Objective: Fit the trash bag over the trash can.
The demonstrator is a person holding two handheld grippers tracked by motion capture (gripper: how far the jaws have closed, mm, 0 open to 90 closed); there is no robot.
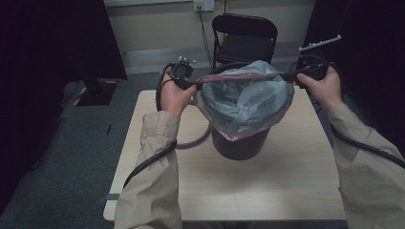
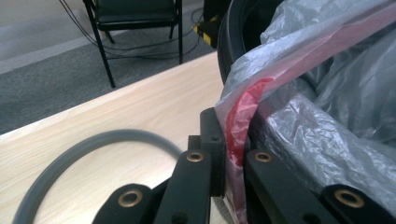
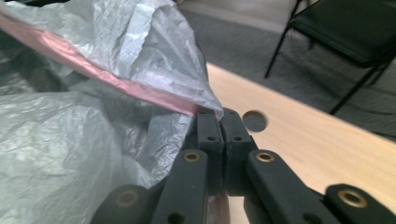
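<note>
**Two grippers clamped on one bin liner**

Two opposite edges of a grey bin liner [image 1: 246, 102] were pinched at the upper centre of the high view. The left gripper [image 1: 195, 85] was seen closed on the liner's red drawstring hem [image 2: 238, 121], which was squeezed between its jaws at the centre of the left gripper view. The right gripper [image 1: 292, 76] was seen closed on the pink hem at the liner's far corner [image 3: 198, 108], at the centre of the right gripper view. The hem was stretched taut between the two grippers, across the mouth of a black waste bin [image 1: 239, 145] in which the liner was seated. The bin was stood on a pale wooden table [image 1: 267, 186], with a grey cable [image 2: 70, 161] curved just beside it. A black folding chair [image 1: 244, 36] was placed beyond the table, at the top of the frame.
</note>
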